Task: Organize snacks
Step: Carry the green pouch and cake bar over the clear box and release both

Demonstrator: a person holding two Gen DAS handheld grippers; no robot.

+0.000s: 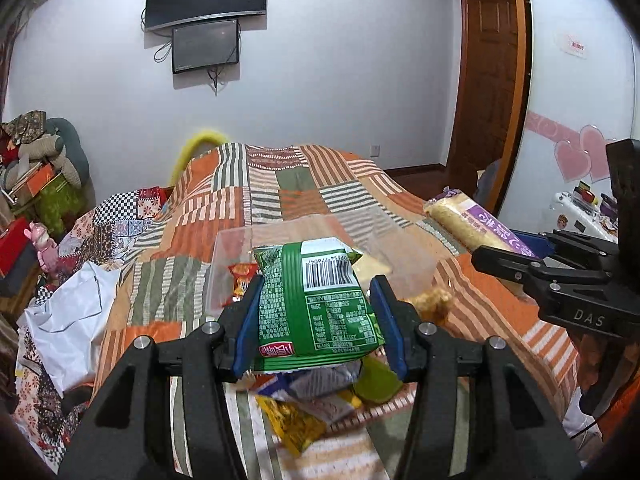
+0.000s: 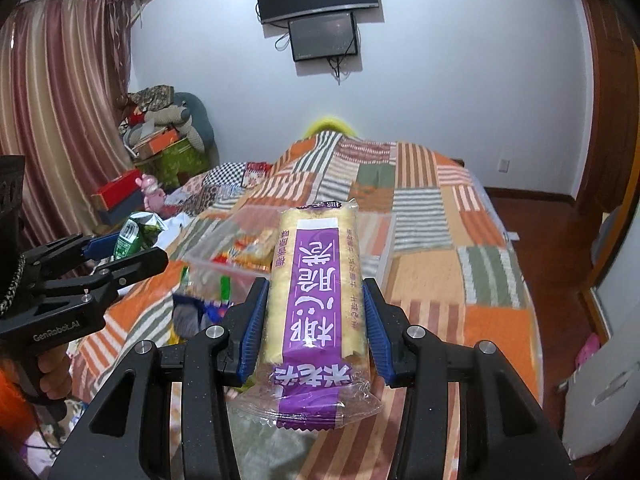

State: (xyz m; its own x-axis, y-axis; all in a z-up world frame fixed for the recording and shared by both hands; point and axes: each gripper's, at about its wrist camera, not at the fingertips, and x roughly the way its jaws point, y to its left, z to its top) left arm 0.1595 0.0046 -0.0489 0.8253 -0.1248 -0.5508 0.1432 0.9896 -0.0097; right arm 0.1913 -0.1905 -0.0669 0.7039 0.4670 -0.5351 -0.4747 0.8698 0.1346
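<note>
Above the patchwork bed [image 1: 320, 184], the left hand-held gripper [image 1: 318, 320] pinches a green snack bag [image 1: 316, 304] while the right hand-held gripper [image 2: 316, 324] clamps a purple-labelled rice cracker pack [image 2: 316, 300].

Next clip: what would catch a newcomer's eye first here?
Each tongs grips a snack above the patchwork bed: the left tongs clamp a green bag, barcode side facing the camera, and the right tongs clamp a long purple pack. Just beyond them sits a clear tub with snacks inside.
</note>
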